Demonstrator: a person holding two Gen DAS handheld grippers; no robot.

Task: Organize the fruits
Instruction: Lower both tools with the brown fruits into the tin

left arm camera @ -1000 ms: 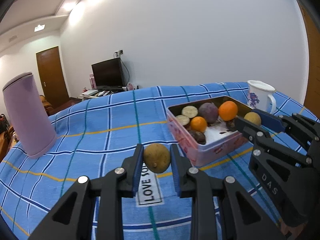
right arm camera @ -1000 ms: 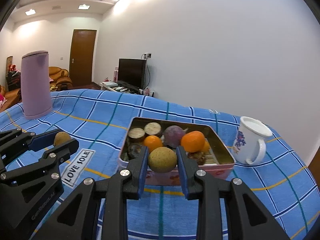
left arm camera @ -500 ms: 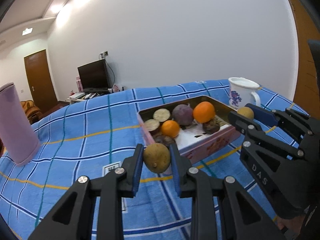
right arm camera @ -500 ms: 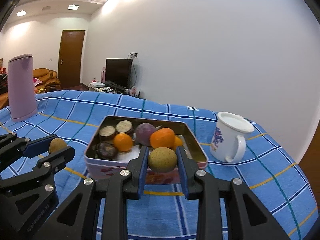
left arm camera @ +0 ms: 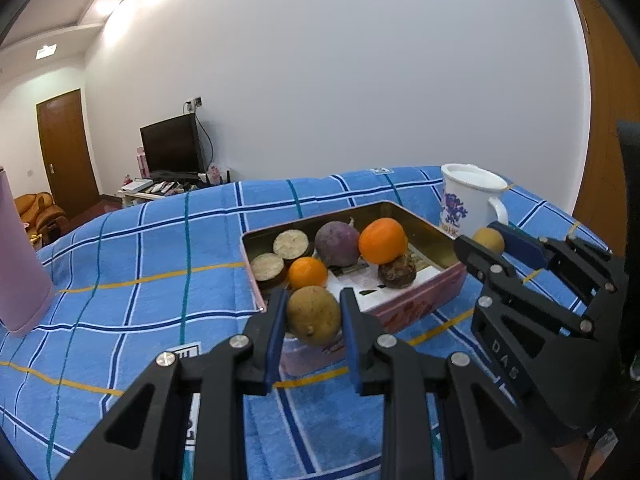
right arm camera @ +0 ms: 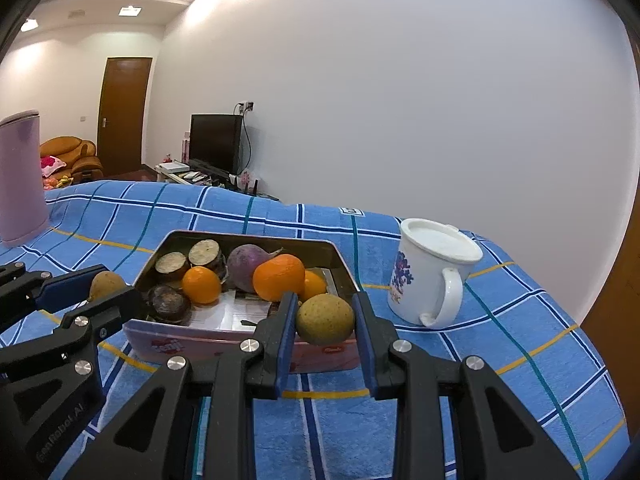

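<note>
A pink tin box [left arm camera: 420, 300] [right arm camera: 248, 338] sits on the blue checked cloth, holding oranges [left arm camera: 382, 240] [right arm camera: 279, 277], a purple root [left arm camera: 337, 243] [right arm camera: 249, 266] and dark halved fruits [left arm camera: 292, 243] [right arm camera: 172, 263]. My left gripper [left arm camera: 313, 315] is shut on a brownish-yellow round fruit [left arm camera: 313, 314], held just before the box's near-left corner. My right gripper [right arm camera: 325, 320] is shut on a similar yellow-green fruit [right arm camera: 325, 319] above the box's near-right rim. Each gripper also shows in the other's view, the right gripper [left arm camera: 487, 239] at the box's right side, the left gripper [right arm camera: 106, 284] at its left.
A white lidded mug [left arm camera: 472, 200] [right arm camera: 432, 272] with a purple flower print stands right of the box. A tall lilac container [left arm camera: 20, 264] [right arm camera: 20, 176] stands far left on the cloth. A TV, a cabinet, a door and a sofa lie beyond.
Both grippers, each still holding its fruit, have moved toward the tin box, which now looms larger and closer in both views. The lilac container has slid toward the left edge.
</note>
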